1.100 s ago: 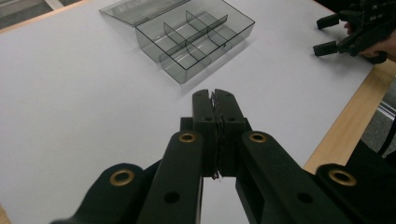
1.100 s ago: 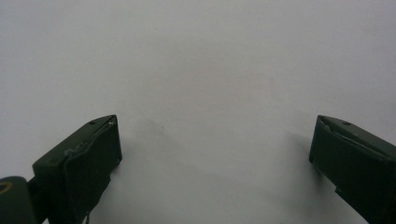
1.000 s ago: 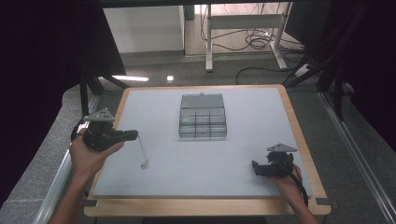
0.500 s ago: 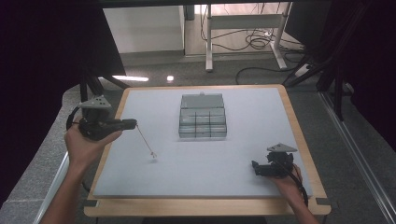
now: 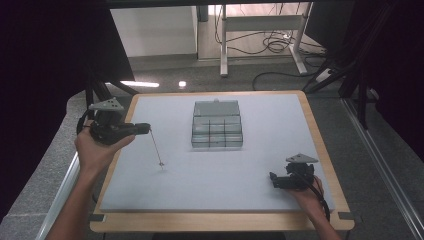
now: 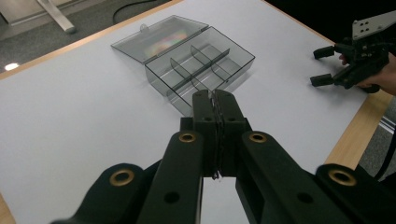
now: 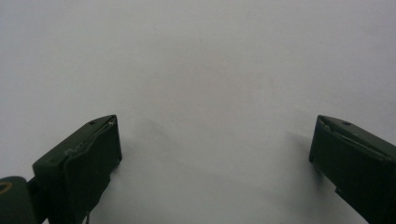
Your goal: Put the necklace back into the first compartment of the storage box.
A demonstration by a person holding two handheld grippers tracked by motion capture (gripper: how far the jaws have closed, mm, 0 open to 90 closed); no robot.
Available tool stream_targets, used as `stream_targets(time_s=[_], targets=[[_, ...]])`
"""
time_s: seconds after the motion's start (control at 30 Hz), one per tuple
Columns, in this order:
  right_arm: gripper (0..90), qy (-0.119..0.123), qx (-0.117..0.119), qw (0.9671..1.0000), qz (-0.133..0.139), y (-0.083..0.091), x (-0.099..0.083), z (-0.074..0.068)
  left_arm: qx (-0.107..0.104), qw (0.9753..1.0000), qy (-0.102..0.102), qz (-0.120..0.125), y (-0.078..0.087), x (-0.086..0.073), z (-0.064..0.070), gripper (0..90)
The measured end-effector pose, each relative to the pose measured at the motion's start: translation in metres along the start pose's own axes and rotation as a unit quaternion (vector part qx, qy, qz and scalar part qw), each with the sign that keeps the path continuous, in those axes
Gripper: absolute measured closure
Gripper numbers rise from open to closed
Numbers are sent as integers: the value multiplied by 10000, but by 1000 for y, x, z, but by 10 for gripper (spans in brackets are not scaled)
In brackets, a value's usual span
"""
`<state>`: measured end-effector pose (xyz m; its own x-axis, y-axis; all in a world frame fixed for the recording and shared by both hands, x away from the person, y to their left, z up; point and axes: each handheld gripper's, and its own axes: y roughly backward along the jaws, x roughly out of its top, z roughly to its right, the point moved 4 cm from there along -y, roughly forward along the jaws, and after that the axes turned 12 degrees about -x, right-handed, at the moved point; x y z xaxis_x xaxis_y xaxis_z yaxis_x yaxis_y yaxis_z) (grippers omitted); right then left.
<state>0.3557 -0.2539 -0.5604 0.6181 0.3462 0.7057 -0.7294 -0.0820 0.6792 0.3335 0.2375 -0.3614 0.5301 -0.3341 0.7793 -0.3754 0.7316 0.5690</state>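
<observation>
Here, left hand-held gripper (image 5: 145, 128) pinching thin chain (image 5: 155, 149), right hand-held gripper (image 5: 274, 180) wide apart.

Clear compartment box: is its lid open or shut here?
Open. The lid lies flat on the table behind the clear compartment box, still joined along the back edge, and the divided compartments show uncovered and look empty.

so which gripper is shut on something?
The left gripper: jaws pinched on a thin chain dangling to the table. The right gripper rests open, jaws wide apart, holding nothing.
</observation>
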Motion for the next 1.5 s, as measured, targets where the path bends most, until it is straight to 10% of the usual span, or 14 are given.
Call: stream_targets(time_s=[1.5], targets=[[19, 32, 22, 10000, -2, 0, 0, 1, 97, 9999, 22, 82, -25, 69, -13, 896]])
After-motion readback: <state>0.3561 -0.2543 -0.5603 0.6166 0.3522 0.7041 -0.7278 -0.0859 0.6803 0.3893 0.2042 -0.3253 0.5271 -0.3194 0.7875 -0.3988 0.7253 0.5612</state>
